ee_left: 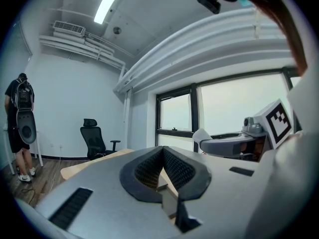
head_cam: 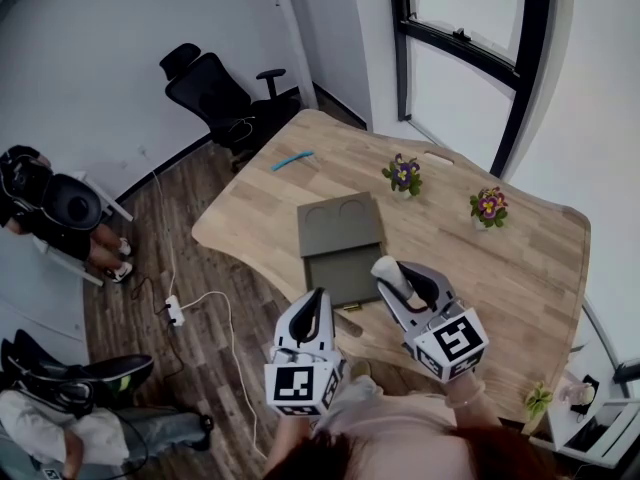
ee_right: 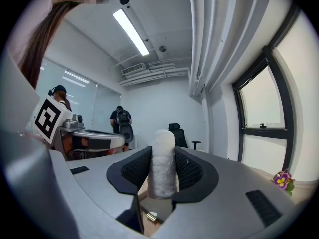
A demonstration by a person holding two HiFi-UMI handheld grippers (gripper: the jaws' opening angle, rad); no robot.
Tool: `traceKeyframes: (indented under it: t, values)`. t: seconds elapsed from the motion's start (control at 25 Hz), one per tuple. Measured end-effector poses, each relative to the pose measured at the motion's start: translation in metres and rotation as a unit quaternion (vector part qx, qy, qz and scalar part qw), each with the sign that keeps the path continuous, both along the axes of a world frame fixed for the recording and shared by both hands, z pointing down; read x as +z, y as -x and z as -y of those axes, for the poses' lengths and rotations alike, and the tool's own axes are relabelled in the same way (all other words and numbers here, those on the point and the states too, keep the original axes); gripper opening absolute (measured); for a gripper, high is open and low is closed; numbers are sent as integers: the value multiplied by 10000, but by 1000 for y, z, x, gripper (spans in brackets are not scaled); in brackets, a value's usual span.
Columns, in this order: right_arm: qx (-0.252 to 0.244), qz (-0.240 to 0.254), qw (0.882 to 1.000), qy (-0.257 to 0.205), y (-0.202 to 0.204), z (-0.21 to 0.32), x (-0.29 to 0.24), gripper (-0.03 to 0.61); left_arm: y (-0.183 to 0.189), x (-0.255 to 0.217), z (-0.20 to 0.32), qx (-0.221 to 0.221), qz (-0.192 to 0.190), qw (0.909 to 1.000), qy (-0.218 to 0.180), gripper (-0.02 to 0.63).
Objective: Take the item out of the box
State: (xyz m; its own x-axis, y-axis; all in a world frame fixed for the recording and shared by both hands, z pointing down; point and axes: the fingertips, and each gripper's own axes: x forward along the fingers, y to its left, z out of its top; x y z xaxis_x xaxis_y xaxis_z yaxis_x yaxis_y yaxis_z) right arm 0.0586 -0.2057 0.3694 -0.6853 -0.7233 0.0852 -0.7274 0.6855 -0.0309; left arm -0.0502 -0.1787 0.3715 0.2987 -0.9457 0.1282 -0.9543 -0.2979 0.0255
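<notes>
The wooden table (head_cam: pixel 500 268) fills the middle of the head view, with a black office chair (head_cam: pixel 215 93) on the floor beyond its far corner. A grey box (head_cam: pixel 340 238) lies open on the table, its lid laid flat on the far side with 2 round hollows in it, and its darker tray nearer the person.

The right gripper (head_cam: pixel 398 280) is over the tray's right edge, and its jaws are clamped on the item, a white, rough-textured cylinder (head_cam: pixel 388 271). In the right gripper view the cylinder (ee_right: pixel 163 158) stands upright between the 2 black ribbed pads of the right gripper (ee_right: pixel 163 169), its rounded top above them. Its lower end appears to hang clear above the tray, though the view there is tight.

The left gripper (head_cam: pixel 318 306) is at the tray's near left corner. In its own view the jaws of the left gripper (ee_left: pixel 162 158) are closed together with nothing between them.

2 small pots of purple flowers (head_cam: pixel 404 175) (head_cam: pixel 489 206) stand further back on the table, and a thin blue object (head_cam: pixel 292 159) lies near the far edge.
</notes>
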Motion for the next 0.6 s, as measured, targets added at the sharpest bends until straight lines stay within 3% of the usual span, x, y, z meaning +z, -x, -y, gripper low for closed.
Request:
traceKeyframes:
  t: [0.6]
  values:
    - [136, 57, 9999, -3, -4, 1, -1, 135, -11, 0, 9, 246, -21, 9997, 10, -2]
